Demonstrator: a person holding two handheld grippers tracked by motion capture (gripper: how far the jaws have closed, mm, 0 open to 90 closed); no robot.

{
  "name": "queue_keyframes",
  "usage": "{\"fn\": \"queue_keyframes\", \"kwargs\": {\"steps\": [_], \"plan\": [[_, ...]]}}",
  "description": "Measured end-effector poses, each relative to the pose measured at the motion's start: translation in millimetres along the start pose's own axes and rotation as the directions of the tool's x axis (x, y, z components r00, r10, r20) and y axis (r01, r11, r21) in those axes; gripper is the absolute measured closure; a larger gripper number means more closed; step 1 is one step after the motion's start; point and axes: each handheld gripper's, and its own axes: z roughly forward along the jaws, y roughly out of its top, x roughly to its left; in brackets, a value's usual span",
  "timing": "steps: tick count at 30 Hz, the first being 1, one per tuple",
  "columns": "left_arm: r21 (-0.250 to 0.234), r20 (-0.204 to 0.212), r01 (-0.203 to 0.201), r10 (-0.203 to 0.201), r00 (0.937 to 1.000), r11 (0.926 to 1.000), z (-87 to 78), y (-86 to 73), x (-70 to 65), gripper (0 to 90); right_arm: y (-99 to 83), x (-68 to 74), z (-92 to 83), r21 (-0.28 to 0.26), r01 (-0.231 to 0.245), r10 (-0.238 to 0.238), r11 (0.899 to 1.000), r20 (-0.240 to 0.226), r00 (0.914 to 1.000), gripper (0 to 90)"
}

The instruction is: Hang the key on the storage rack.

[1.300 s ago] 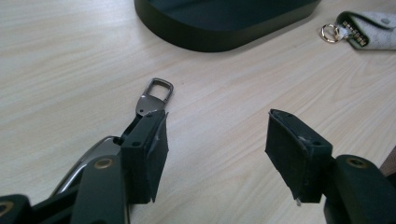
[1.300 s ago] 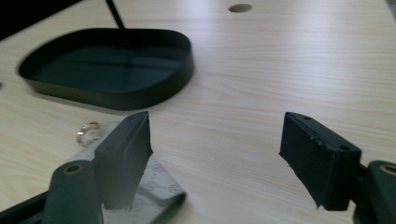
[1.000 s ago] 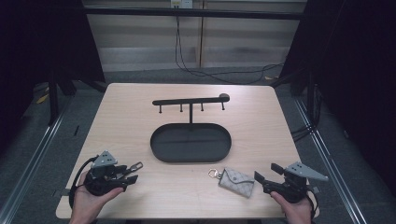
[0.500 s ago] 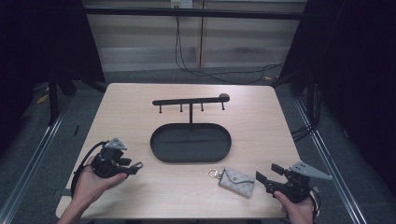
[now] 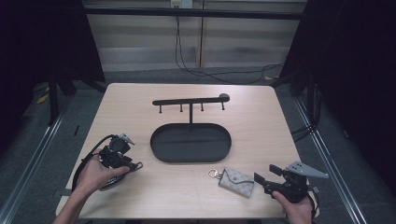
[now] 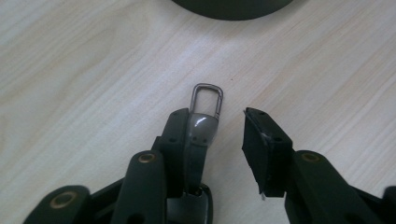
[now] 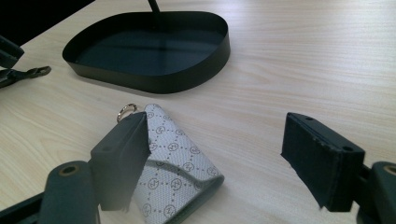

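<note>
The grey monogrammed fabric key pouch [image 5: 236, 179] lies on the wooden table [image 5: 261, 126] near the black oval tray [image 5: 190, 142], unhung; right gripper [image 5: 259, 179] spread beside it, left gripper [image 6: 229, 128] closing around a metal clip [image 6: 206, 100], pads not yet pinching.

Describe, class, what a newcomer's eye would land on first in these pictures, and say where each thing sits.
First comes the black oval tray at the middle of the table, with a hook rack rising from its far edge. Next, the grey patterned key pouch near the front edge, just ahead of the right gripper, whose fingers stand open. At front left, a metal clasp lies against one of the left gripper fingers.
</note>
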Motion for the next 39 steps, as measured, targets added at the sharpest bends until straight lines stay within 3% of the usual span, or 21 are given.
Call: {"fn": "queue_keyframes", "kwargs": {"steps": [3, 5, 13, 15, 16, 21, 26, 29, 31, 33, 37, 38, 39], "plan": [[0.037, -0.016, -0.021, 0.021, 0.9996, 0.9991, 5.2, 4.3, 0.3, 66.6, -0.2, 0.2, 0.4, 0.009, 0.000, 0.000, 1.000, 0.006, 1.0000, 23.4], [0.055, -0.005, -0.040, 0.041, 0.9992, 0.9977, 8.8, 5.5, 0.4, 73.0, -0.4, 0.1, 0.9, 0.014, 0.002, -0.002, 1.000, 0.007, 1.0000, 24.1], [0.100, 0.002, -0.044, 0.044, 0.9990, 0.9940, 17.6, 10.4, 7.0, 67.8, -0.2, 0.3, 2.5, 0.022, 0.005, -0.005, 1.000, 0.000, 1.0000, 24.2], [0.129, 0.004, -0.057, 0.058, 0.9983, 0.9899, 20.9, 11.4, 8.9, 67.1, -0.2, 0.1, 3.0, 0.026, 0.005, -0.005, 1.000, 0.001, 1.0000, 24.2], [0.135, -0.001, -0.083, 0.084, 0.9965, 0.9873, 21.6, 11.7, 8.4, 67.1, -0.2, 0.1, 3.1, 0.027, 0.005, -0.005, 1.000, 0.001, 1.0000, 24.2], [0.165, 0.001, -0.113, 0.115, 0.9934, 0.9797, 25.7, 14.4, 3.5, 67.1, 0.0, 0.6, 3.7, 0.032, 0.007, -0.007, 0.999, -0.003, 1.0000, 24.2], [0.172, 0.001, -0.111, 0.112, 0.9937, 0.9788, 28.1, 17.4, 3.6, 66.5, -0.2, 0.9, 3.7, 0.035, 0.006, -0.006, 0.999, -0.005, 1.0000, 24.2], [0.212, 0.004, -0.125, 0.127, 0.9919, 0.9692, 32.8, 17.5, 2.2, 66.3, -0.4, -1.1, 4.7, 0.044, -0.016, 0.016, 0.999, -0.010, 0.9998, 24.2], [0.211, 0.002, -0.113, 0.115, 0.9934, 0.9710, 34.6, 17.8, 1.9, 66.1, -0.4, -1.0, 5.0, 0.043, -0.012, 0.013, 0.999, -0.009, 0.9999, 24.2], [0.229, 0.014, -0.126, 0.126, 0.9920, 0.9652, 34.4, 19.8, 3.4, 66.5, -0.4, 0.0, 5.6, 0.051, -0.003, 0.003, 0.999, -0.008, 1.0000, 24.2], [0.244, 0.032, -0.113, 0.109, 0.9936, 0.9632, 35.7, 22.6, 4.5, 70.0, -0.4, 1.5, 6.6, 0.062, 0.013, -0.013, 0.998, -0.007, 0.9999, 24.2], [0.257, 0.032, -0.129, 0.125, 0.9916, 0.9578, 35.9, 24.2, 5.2, 70.1, -0.4, 1.7, 6.8, 0.063, 0.015, -0.014, 0.998, -0.005, 0.9999, 24.2], [0.266, 0.031, -0.121, 0.117, 0.9927, 0.9565, 36.7, 25.2, 4.6, 70.0, -0.5, 1.7, 7.0, 0.064, 0.016, -0.016, 0.998, -0.003, 0.9999, 24.2]]}}
